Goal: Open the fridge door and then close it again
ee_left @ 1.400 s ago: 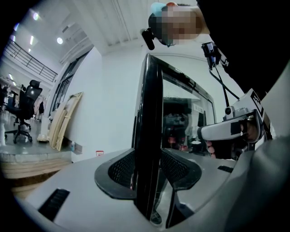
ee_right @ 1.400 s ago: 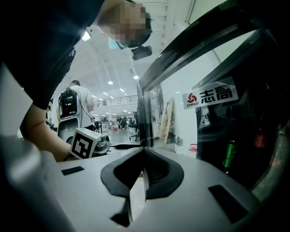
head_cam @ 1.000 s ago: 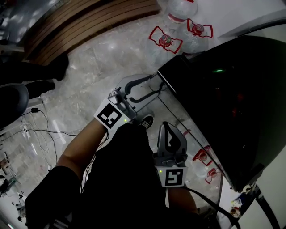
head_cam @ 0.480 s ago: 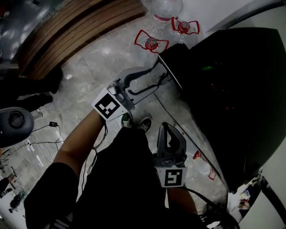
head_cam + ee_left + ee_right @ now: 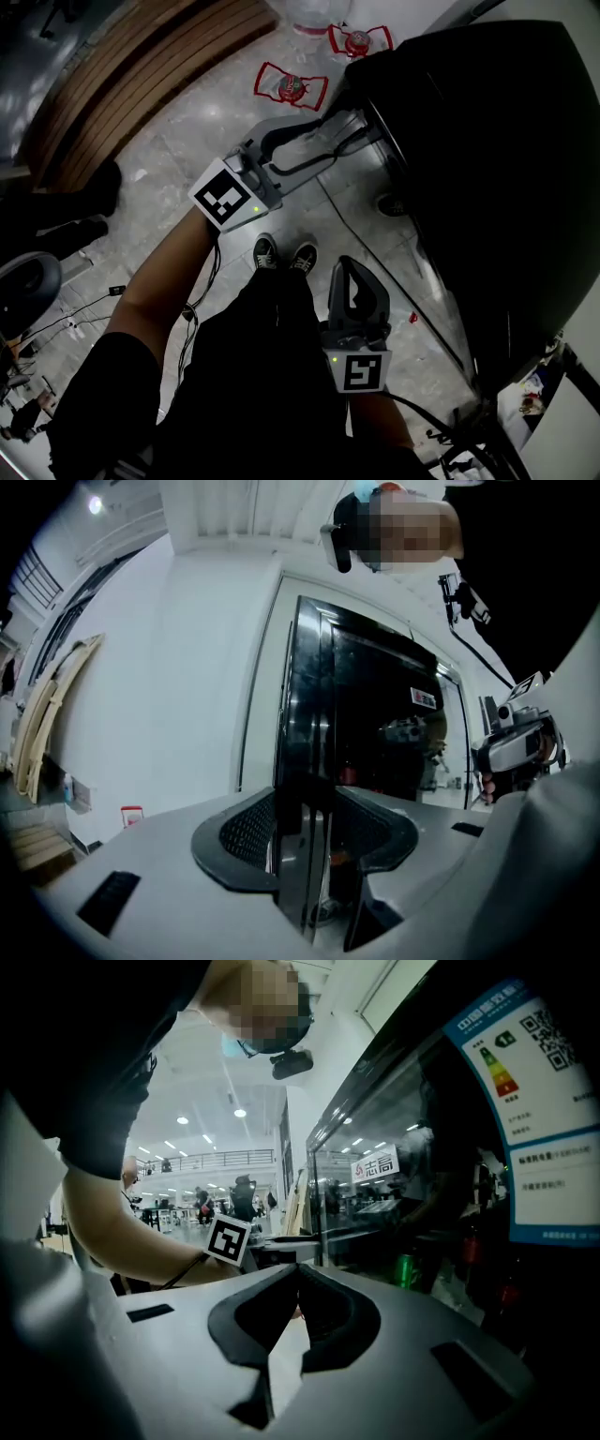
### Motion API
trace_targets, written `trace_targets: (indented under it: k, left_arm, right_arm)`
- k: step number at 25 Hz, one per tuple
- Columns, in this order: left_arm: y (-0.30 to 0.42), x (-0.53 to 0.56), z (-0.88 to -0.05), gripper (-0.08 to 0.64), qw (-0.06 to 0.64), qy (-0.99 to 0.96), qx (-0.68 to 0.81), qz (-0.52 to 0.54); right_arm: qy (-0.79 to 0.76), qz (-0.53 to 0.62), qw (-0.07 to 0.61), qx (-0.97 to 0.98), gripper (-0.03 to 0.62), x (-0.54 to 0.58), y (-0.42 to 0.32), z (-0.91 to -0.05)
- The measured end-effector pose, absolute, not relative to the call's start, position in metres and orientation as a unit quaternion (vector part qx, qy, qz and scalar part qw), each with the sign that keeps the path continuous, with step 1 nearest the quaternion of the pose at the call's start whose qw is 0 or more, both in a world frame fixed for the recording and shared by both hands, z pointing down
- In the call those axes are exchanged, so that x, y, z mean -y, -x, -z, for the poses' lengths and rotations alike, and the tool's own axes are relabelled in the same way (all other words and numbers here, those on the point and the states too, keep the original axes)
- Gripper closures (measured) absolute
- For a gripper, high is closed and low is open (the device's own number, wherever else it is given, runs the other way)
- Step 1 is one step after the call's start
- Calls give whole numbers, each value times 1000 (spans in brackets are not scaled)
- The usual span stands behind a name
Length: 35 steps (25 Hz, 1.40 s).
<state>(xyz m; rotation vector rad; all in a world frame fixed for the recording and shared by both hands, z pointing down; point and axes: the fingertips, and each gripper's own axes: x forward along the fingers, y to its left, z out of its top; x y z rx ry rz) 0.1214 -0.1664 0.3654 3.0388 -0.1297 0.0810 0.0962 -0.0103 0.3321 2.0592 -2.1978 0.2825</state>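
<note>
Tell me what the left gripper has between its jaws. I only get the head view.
Observer: The left gripper is shut on the door edge, which fills the gap between its pads.
Operator: Report the right one.
Observer: The right gripper is shut and empty; its jaws meet at the tips.
Operator: Say what it faces.
Observer: The glass door, with an energy label on it and a green can behind the glass.

1. Head view looks steeply down over the person's body, with the fridge door point(image 5: 487, 187) at right
2. Left gripper view sits close against that door's edge point(image 5: 309, 761), facing along it
3. Right gripper view looks along the door glass point(image 5: 422, 1194) toward the left gripper's marker cube point(image 5: 228, 1238); all three views share the door
</note>
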Motion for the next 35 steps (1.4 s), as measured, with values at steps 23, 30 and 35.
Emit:
trace_targets:
  k: [23,30,35]
  left_arm:
    - [-71,95,-304,551,-21,-990,124,-58]
    - [-28,44,-203,552,-14,-979,199,-30]
    - [-3,22,-158,552,-5,-971,236,-31]
  right_arm:
    - [-694,-71,13,717,577,-4,-84,-259]
    - [-684,-51,-1,728,577,-11,-62,-191]
    - [-683,-58,12,728,577,-19,-50,-158]
